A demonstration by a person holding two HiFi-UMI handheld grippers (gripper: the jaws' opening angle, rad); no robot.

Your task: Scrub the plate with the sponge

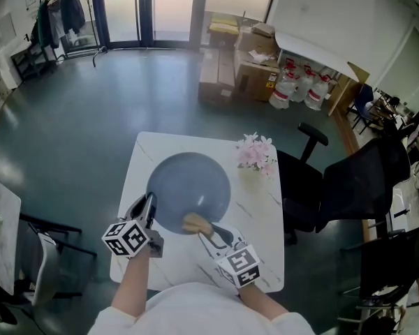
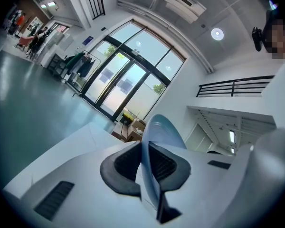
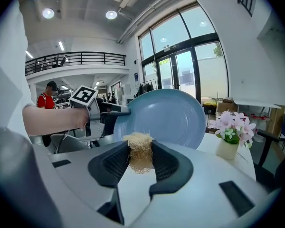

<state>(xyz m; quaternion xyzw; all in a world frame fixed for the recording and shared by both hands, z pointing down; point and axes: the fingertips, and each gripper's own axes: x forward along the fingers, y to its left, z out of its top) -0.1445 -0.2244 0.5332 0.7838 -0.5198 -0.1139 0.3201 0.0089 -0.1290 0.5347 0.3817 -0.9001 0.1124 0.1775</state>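
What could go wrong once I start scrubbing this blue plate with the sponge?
The left tongs pinch the plate only at its rim, so pressure from the sponge might make it pivot or slip out. The small flower vase stands close to the plate's far edge; a swinging plate could tip it. The right tongs hold the loose, fibrous sponge narrowly, so hard strokes may drag it free.

Left gripper (image 1: 146,204) tight on plate (image 1: 188,187) rim, right gripper (image 1: 206,230) tight on sponge (image 1: 193,222), forearms forward
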